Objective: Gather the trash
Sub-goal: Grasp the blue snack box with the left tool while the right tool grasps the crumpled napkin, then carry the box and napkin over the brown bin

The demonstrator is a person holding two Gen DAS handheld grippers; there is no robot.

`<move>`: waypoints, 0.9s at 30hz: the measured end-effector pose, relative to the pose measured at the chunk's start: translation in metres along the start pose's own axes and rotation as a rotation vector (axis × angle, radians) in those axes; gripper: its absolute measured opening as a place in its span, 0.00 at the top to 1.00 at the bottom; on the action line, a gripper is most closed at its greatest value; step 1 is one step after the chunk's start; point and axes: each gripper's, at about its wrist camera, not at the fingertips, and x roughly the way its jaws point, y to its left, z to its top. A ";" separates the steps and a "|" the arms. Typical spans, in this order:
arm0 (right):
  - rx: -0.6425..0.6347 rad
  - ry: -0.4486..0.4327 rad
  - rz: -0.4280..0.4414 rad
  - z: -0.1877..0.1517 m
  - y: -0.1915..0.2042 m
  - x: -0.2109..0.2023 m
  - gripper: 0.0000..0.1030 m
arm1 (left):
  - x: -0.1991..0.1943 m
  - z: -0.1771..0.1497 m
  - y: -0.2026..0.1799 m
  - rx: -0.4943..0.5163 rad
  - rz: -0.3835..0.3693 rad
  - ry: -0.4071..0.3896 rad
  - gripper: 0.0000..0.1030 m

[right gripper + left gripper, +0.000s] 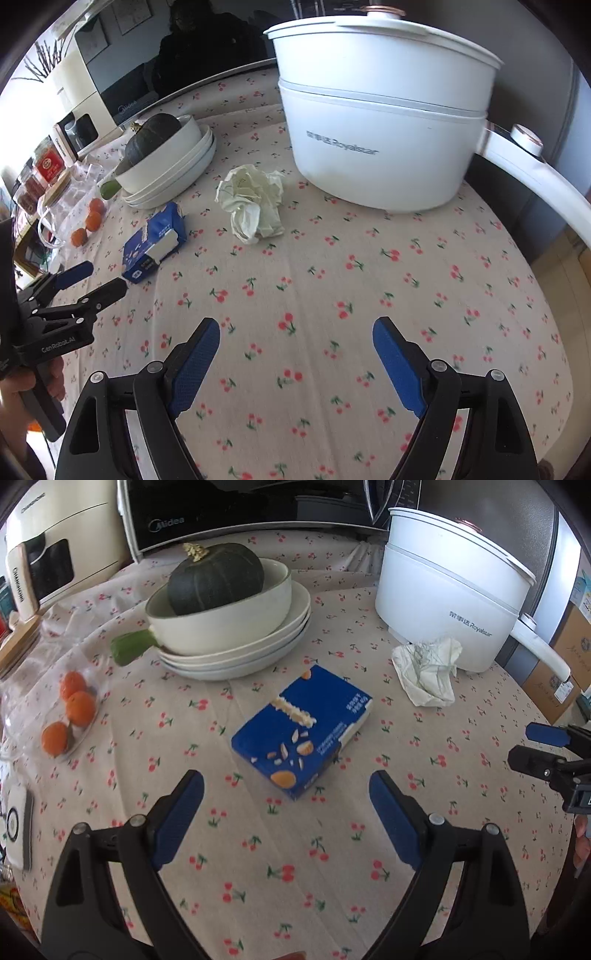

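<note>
From the left wrist, the left gripper (286, 792) hangs over the table (332, 867) with its jaws spread wide and nothing between them; only the cherry-print cloth shows in the gap. Just beyond the fingertips, at 12 o'clock, lies a blue box (301, 734), flat on the cloth. At 1 o'clock, farther off, a crumpled paper (428, 670) rests on the cloth touching or nearly touching the foot of a white pot (454, 590). At 11 o'clock a squash (216, 578) sits in a bowl (221, 627) stacked on plates (258, 657), and at 9 o'clock three oranges (75, 710) lie in a clear bag. The right gripper (521, 744) shows at 3 o'clock, at the frame edge. From the right wrist, the right gripper (295, 332) is likewise released, jaws apart over bare cloth. The paper (253, 201) lies at 12 o'clock, well beyond the tips, apart from both grippers, with the pot (384, 144) at 1 o'clock close behind it. The box (155, 245) lies at 10 o'clock, and the left gripper (99, 278) points at it from 9 o'clock, jaws open, held by a hand (22, 398) at the lower left.
</note>
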 end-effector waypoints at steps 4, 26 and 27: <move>-0.016 -0.031 0.025 0.020 0.010 0.026 0.16 | 0.020 0.009 0.005 0.060 -0.020 -0.013 0.12; -0.047 -0.049 0.016 0.041 0.018 0.061 0.62 | 0.026 0.001 0.003 -0.008 -0.045 0.006 0.26; -0.046 -0.049 0.017 0.036 0.016 0.055 0.62 | 0.022 -0.002 -0.001 -0.013 -0.033 0.008 0.26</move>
